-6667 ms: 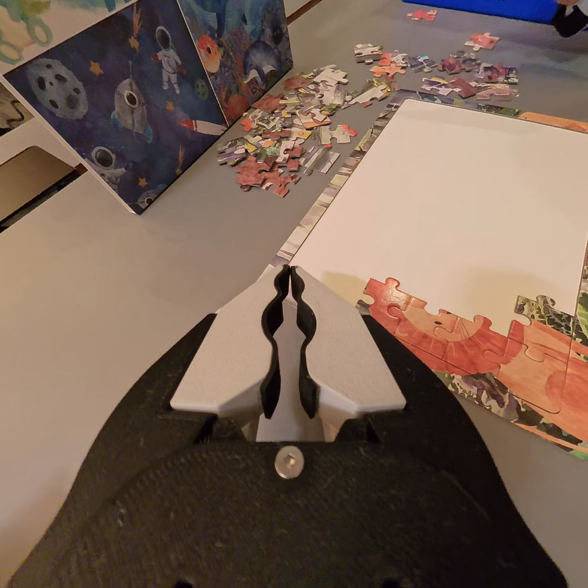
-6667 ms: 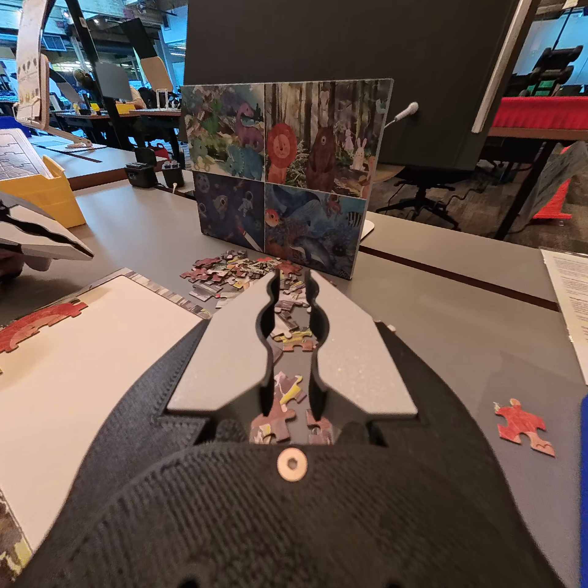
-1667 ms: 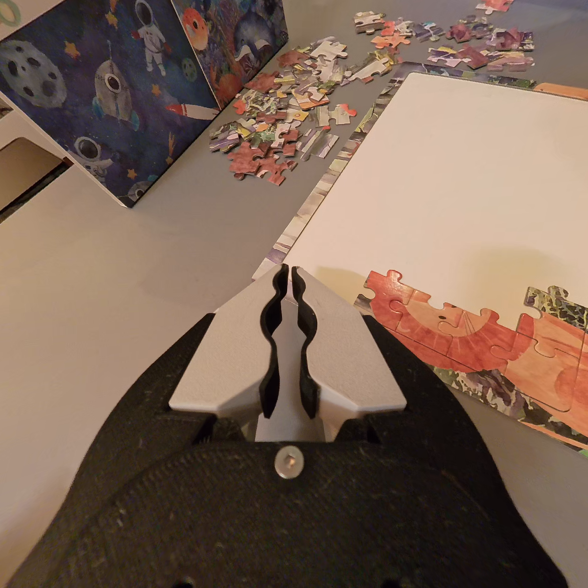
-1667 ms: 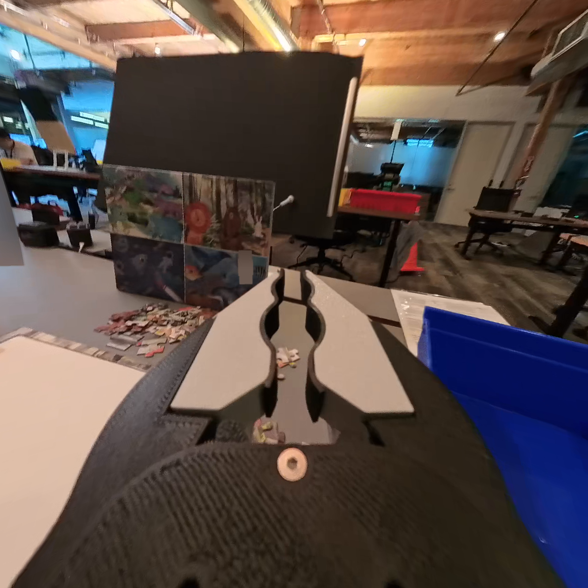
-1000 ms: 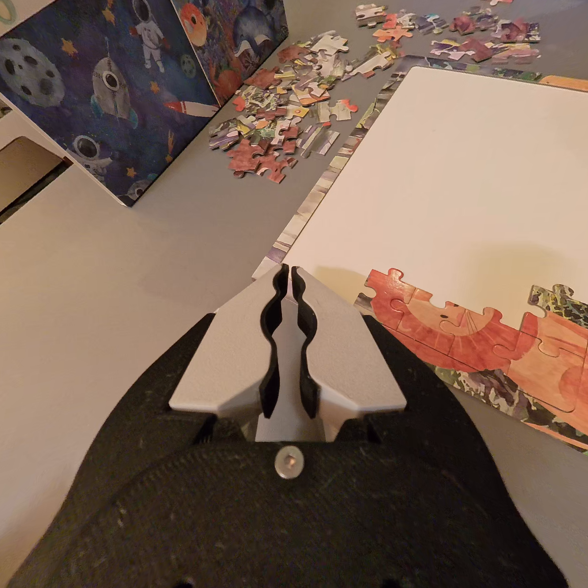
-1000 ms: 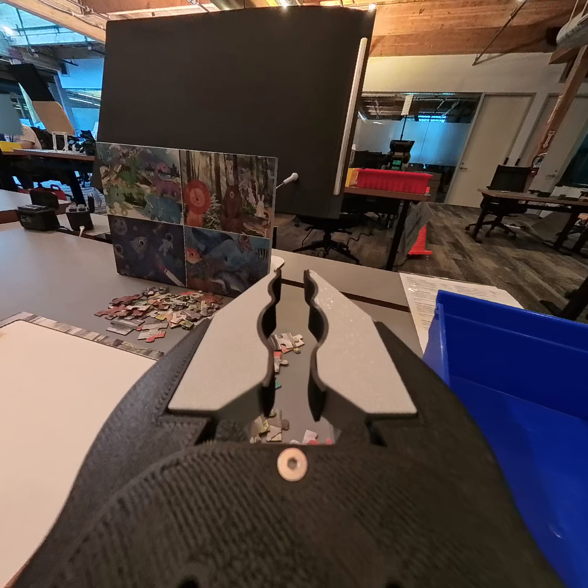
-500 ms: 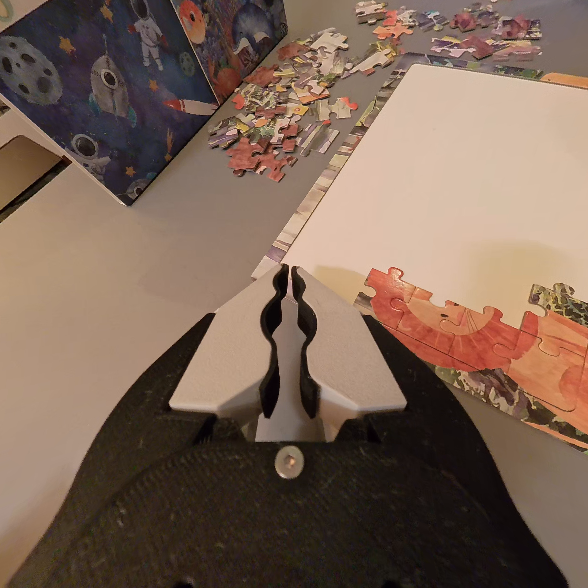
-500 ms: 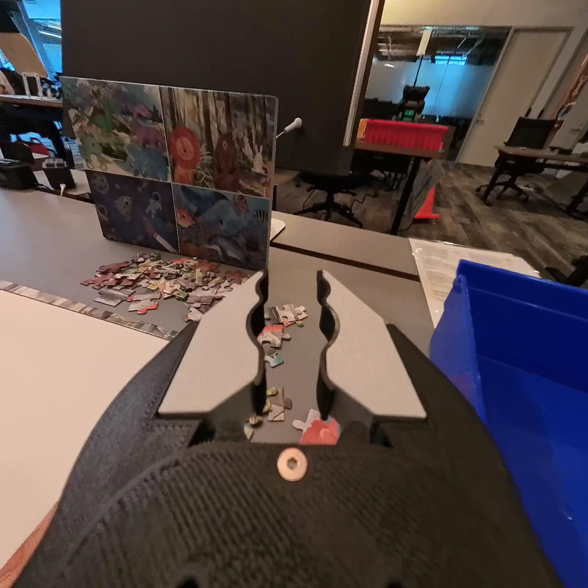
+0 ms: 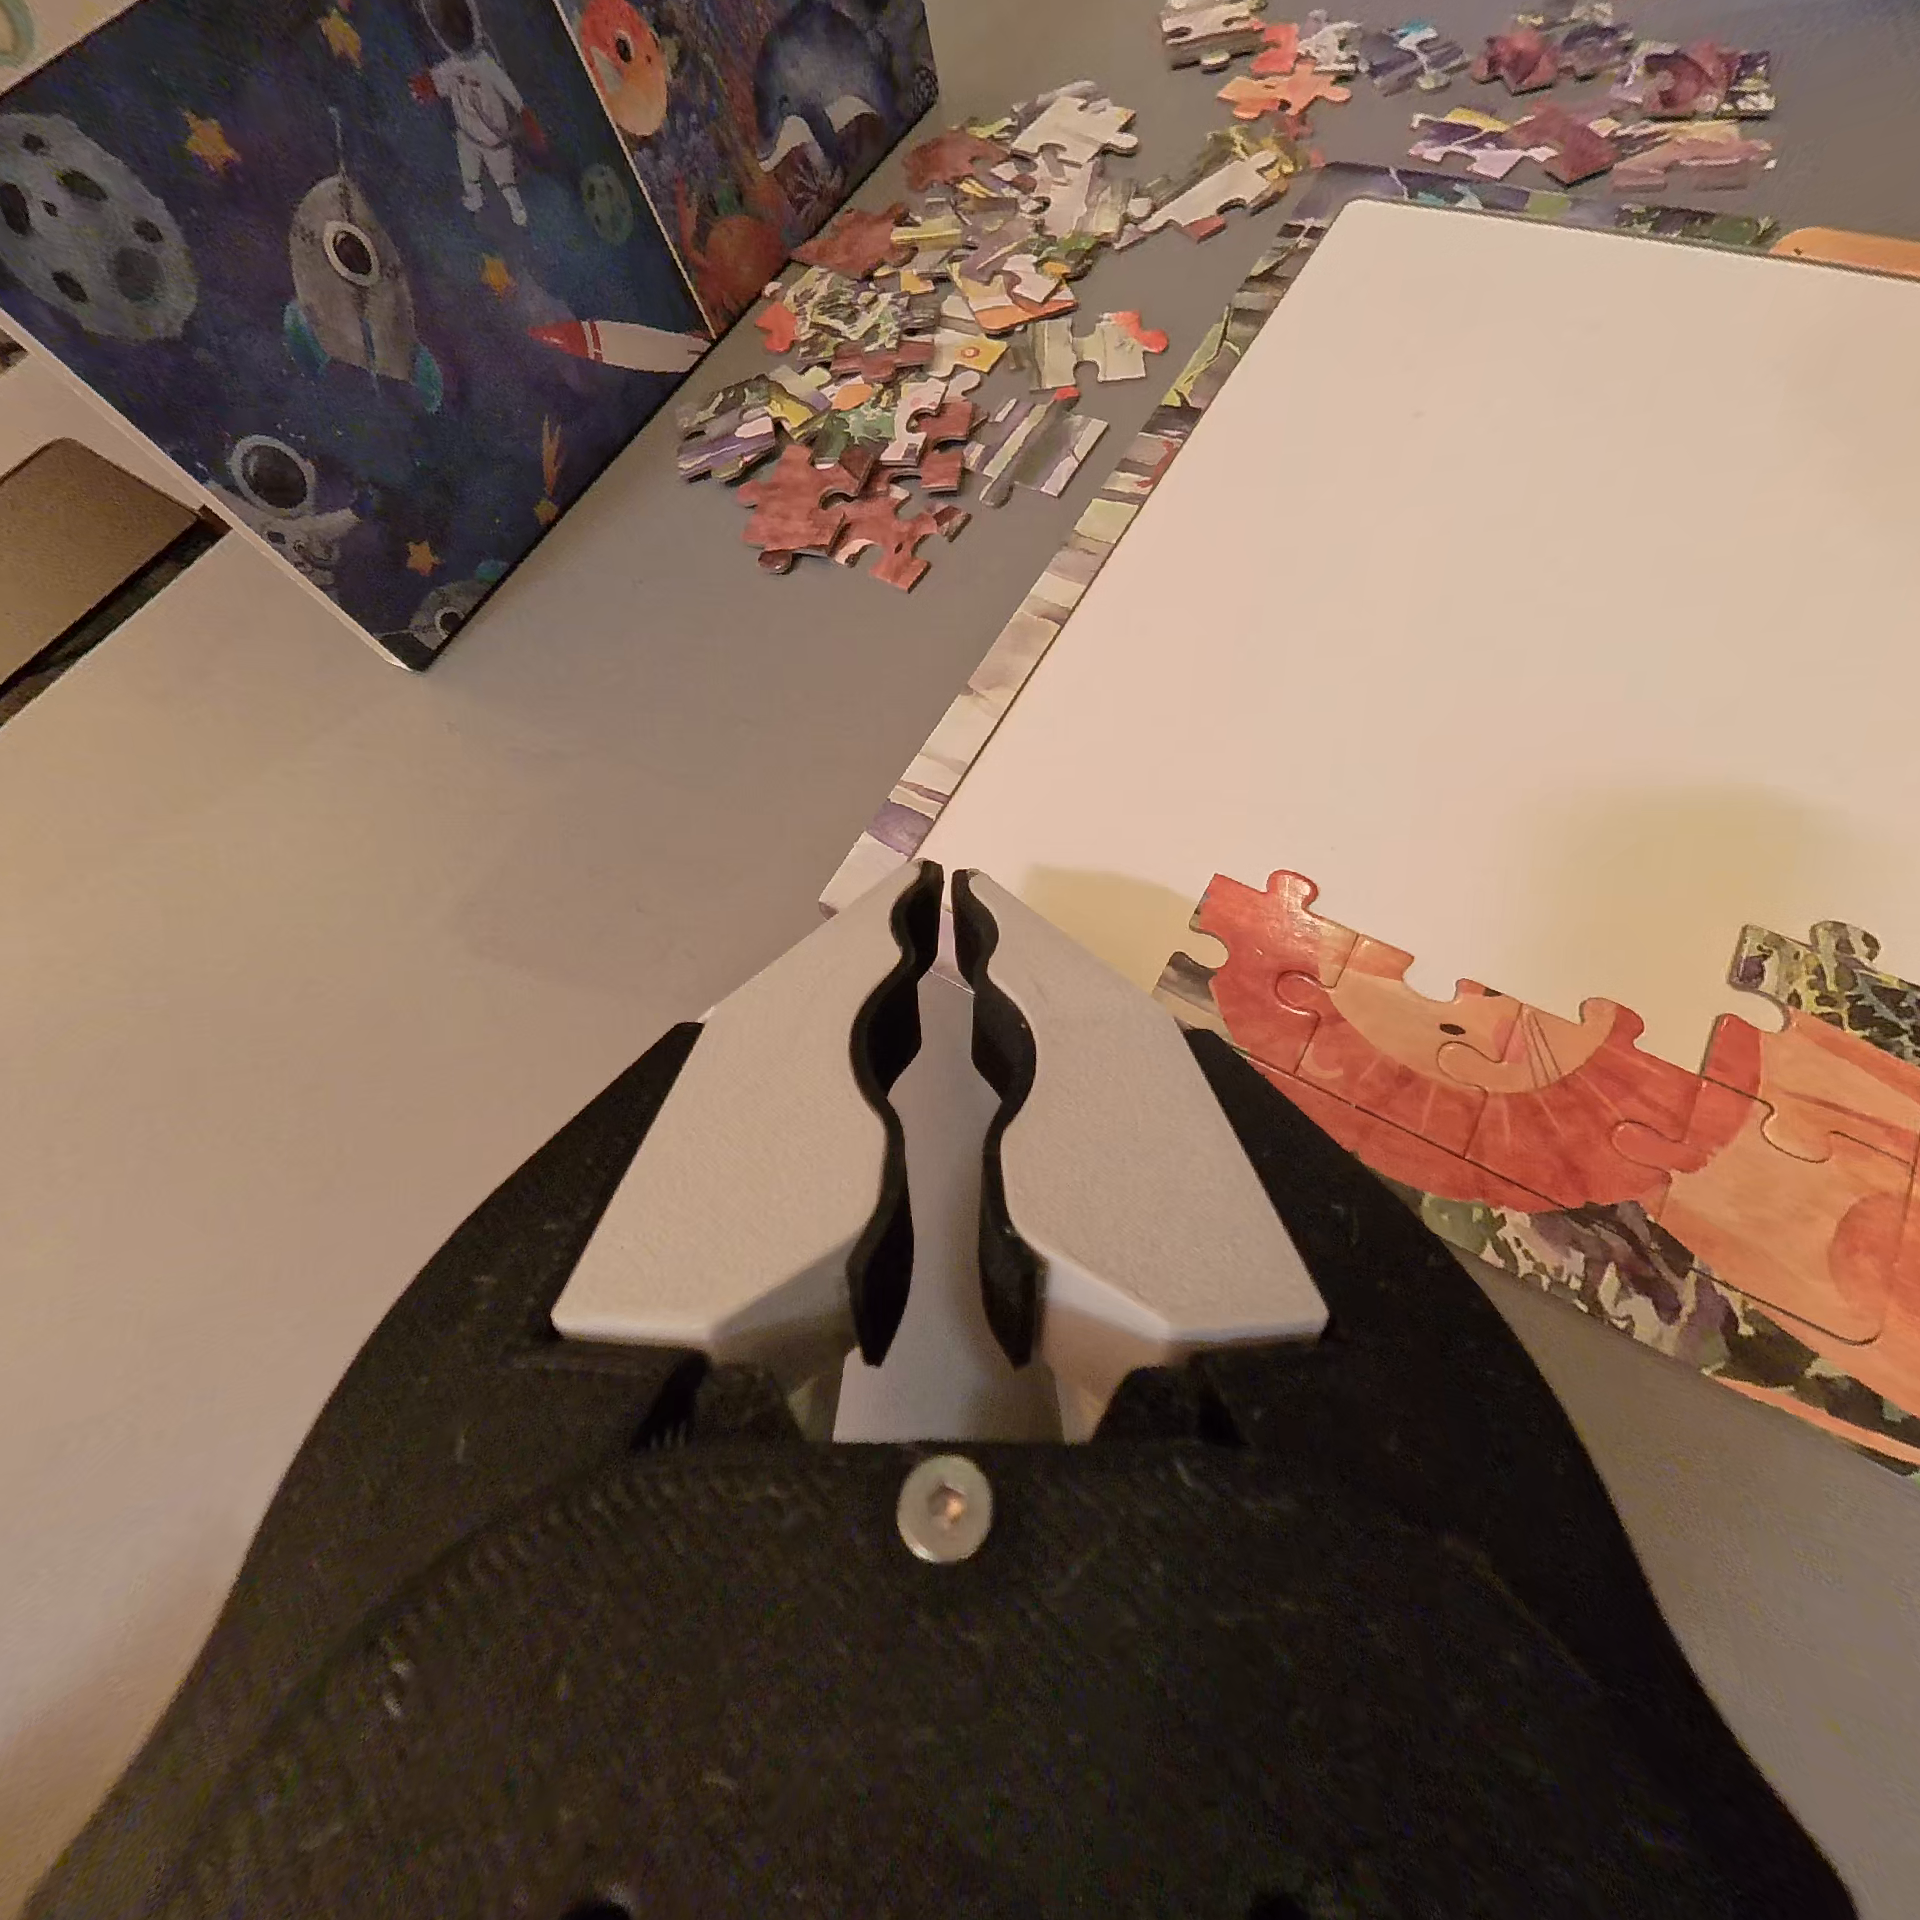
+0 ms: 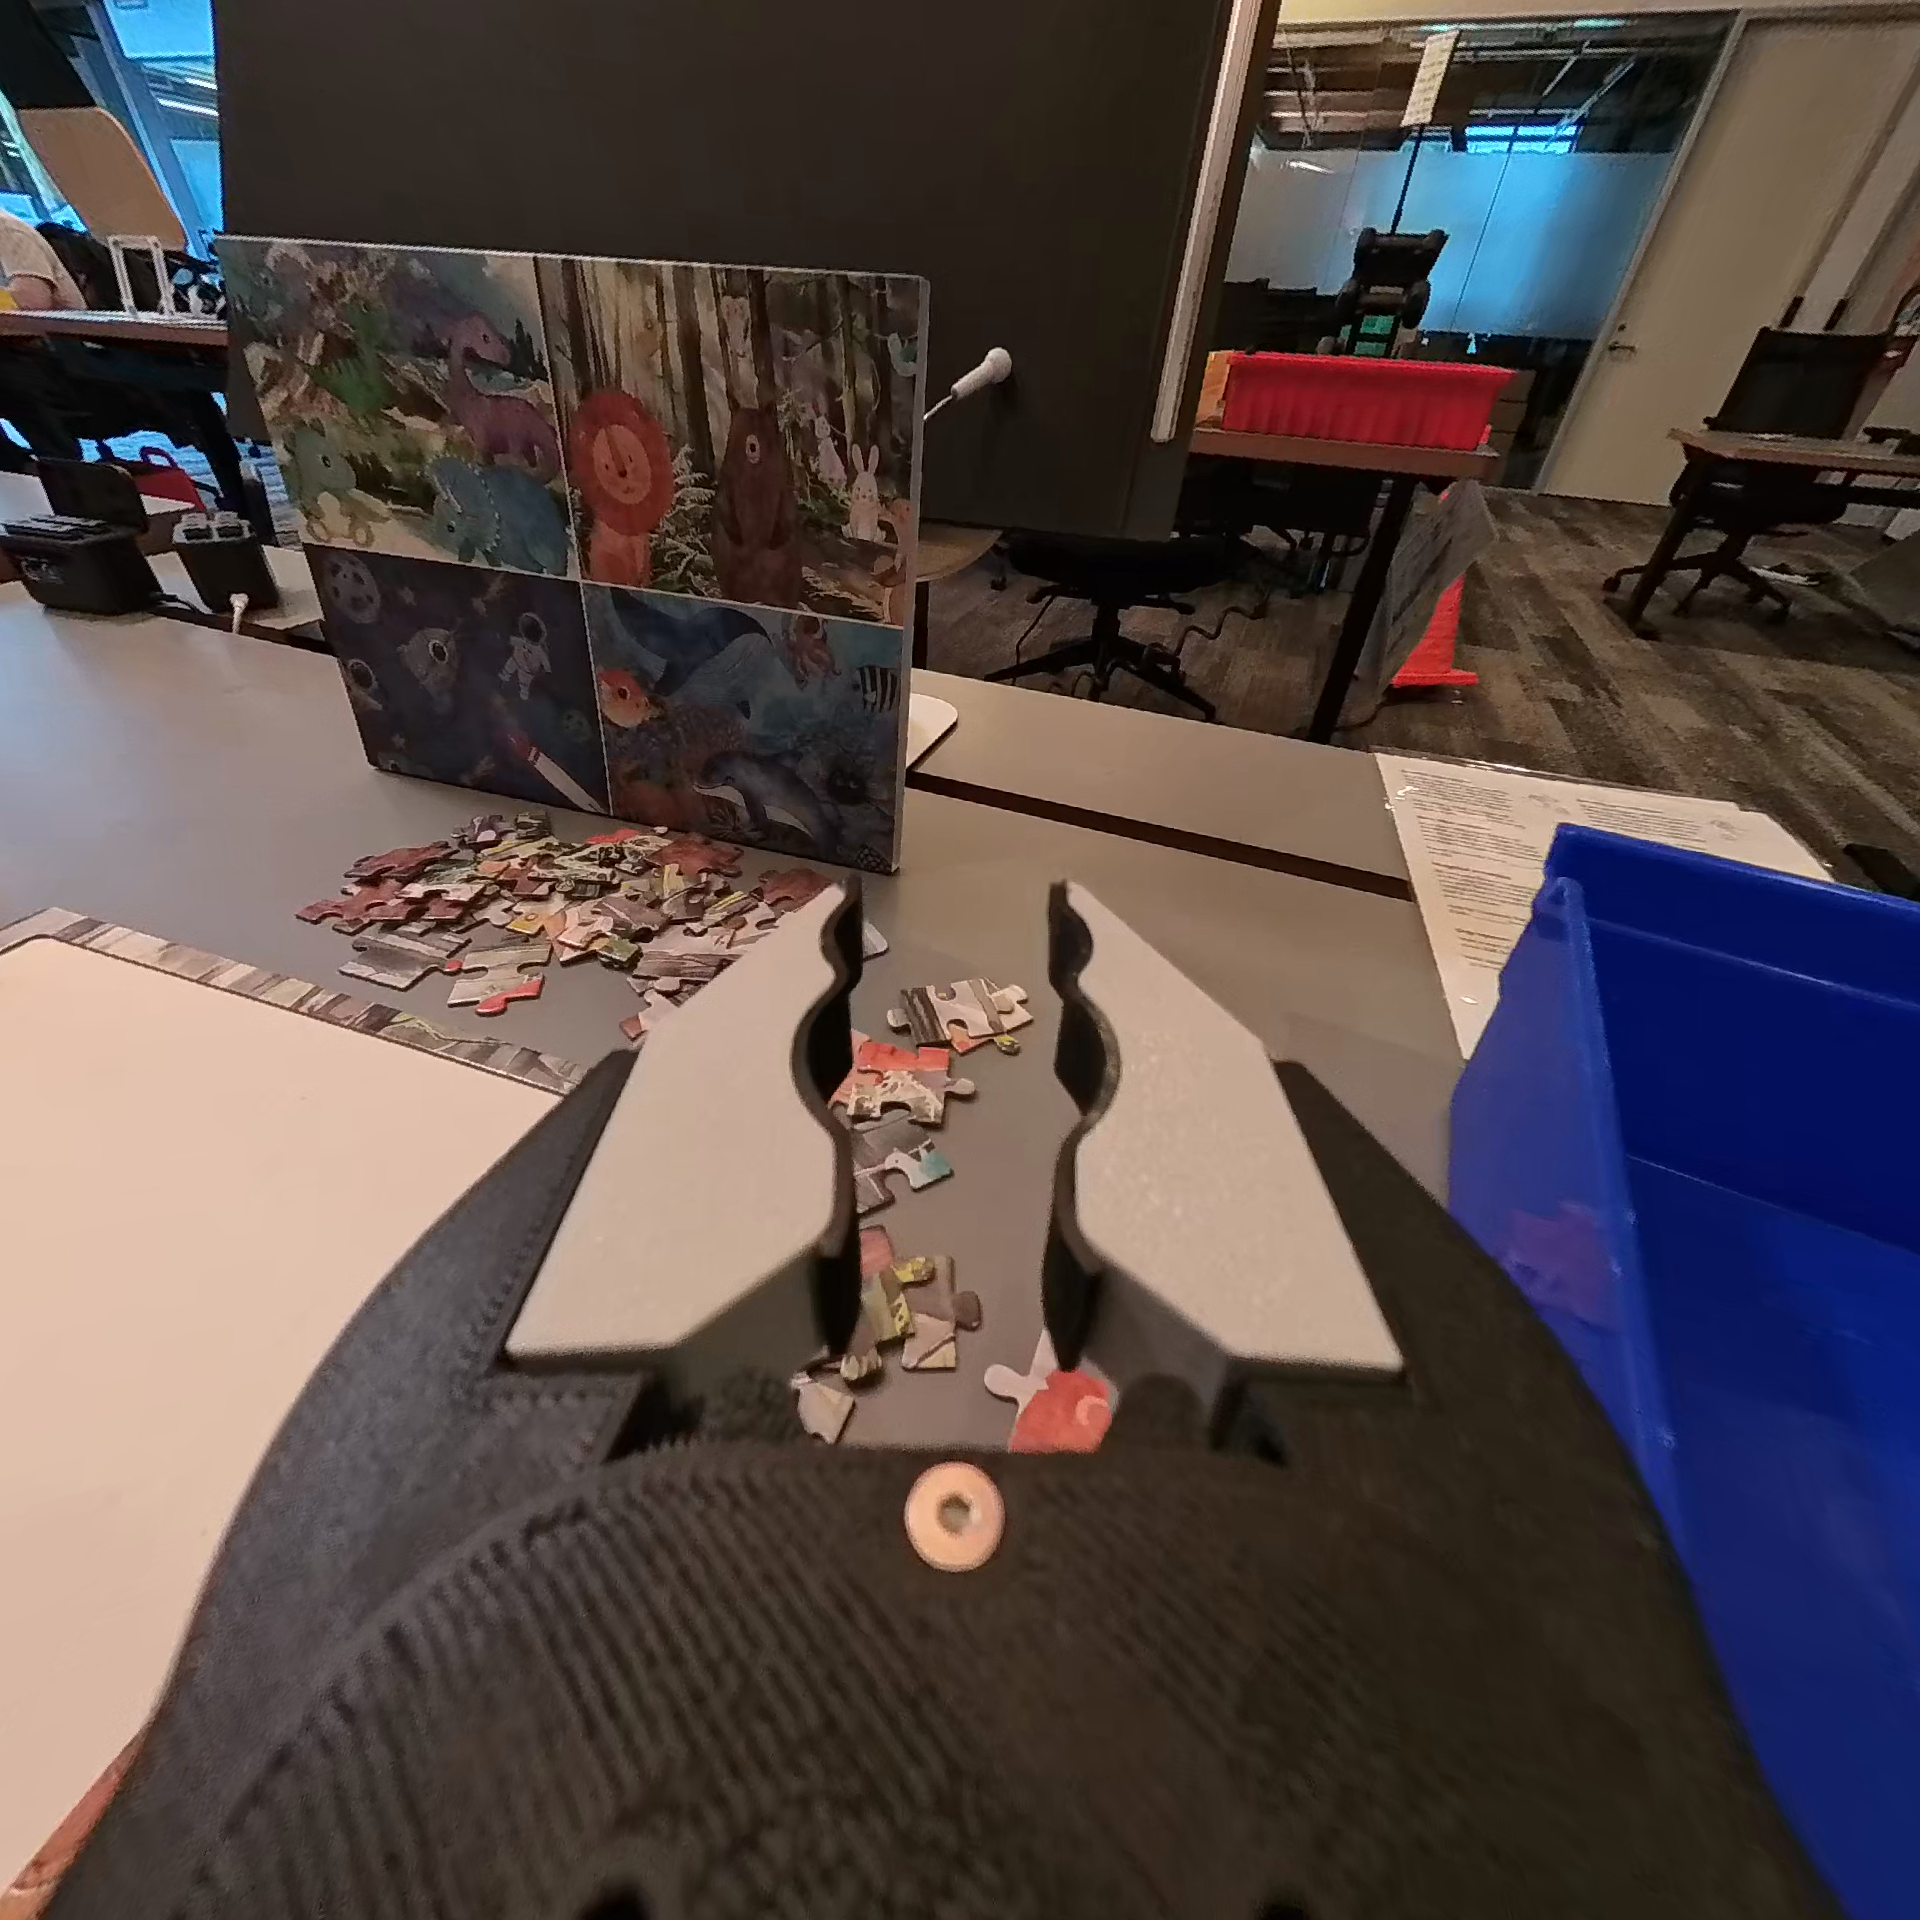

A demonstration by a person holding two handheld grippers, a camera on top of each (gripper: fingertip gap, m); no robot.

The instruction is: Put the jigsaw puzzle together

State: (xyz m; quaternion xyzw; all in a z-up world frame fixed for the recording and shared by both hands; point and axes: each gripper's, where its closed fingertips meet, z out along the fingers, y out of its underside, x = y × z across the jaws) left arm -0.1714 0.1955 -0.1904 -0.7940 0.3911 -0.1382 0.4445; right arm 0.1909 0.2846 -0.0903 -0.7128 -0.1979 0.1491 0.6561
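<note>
The white puzzle board (image 9: 1507,582) lies on the grey table, with a patterned border strip (image 9: 1049,634) along its left side. A joined run of orange lion pieces (image 9: 1538,1101) fills its near edge. My left gripper (image 9: 947,878) is shut and empty, hovering at the board's near left corner. A heap of loose pieces (image 9: 935,343) lies beyond. My right gripper (image 10: 951,899) is open and empty above scattered loose pieces (image 10: 904,1081), with an orange piece (image 10: 1060,1403) near its base. The board (image 10: 208,1143) shows at the left in the right wrist view.
The puzzle box with four pictures (image 10: 623,540) stands upright behind the heap; it also shows in the left wrist view (image 9: 343,260). A blue bin (image 10: 1714,1195) sits close on the right, papers (image 10: 1538,831) behind it. More loose pieces (image 9: 1558,114) lie along the board's far edge. The left gripper's tips are roughly 40 cm from the right gripper's. To the orange piece (image 10: 1060,1403): right tips about 12 cm, left tips about 40 cm.
My right gripper has opened wide and tilted down toward the loose pieces beside the blue bin. My left gripper has stayed shut and almost still.
</note>
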